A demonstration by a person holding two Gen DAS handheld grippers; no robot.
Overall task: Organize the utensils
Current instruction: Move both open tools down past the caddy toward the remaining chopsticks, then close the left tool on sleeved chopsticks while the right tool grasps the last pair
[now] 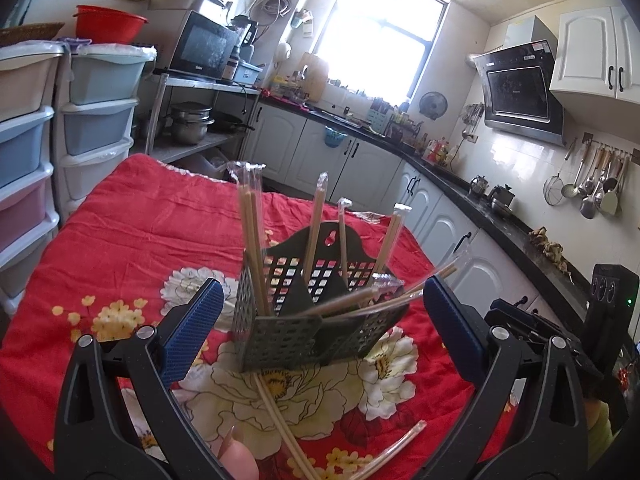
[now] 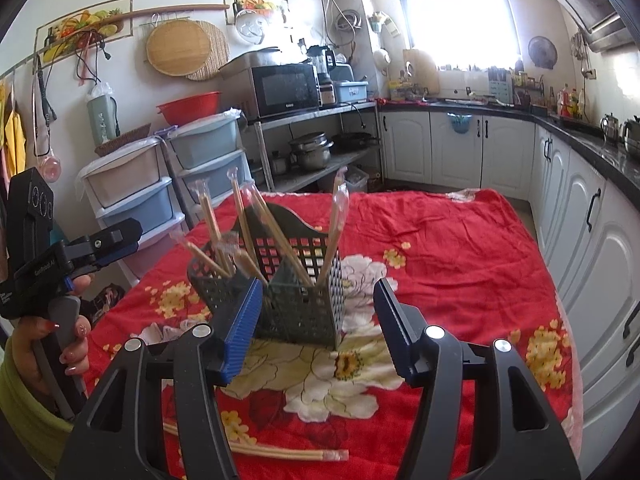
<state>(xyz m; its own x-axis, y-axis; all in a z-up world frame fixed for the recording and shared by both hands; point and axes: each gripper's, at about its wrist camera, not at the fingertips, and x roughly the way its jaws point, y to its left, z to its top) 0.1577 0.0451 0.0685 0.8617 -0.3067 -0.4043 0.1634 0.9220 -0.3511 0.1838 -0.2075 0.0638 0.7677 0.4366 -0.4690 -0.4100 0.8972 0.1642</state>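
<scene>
Most wrapped chopsticks (image 1: 316, 216) already stand in the holder (image 1: 312, 320) ahead of your left gripper (image 1: 318, 328). Loose pairs (image 2: 280, 453) remain on the surface (image 2: 460, 248) below your right gripper (image 2: 316, 328). Both grippers gape empty.

Both jaws stand apart and empty on the left hand-held gripper (image 1: 318, 330) and right hand-held gripper (image 2: 316, 330).

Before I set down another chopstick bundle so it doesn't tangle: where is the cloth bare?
Free: the red cloth between the caddy and the cabinets, and the far end behind the caddy. Crowded: the near edge, where loose wrapped chopsticks lie by both grippers.
</scene>
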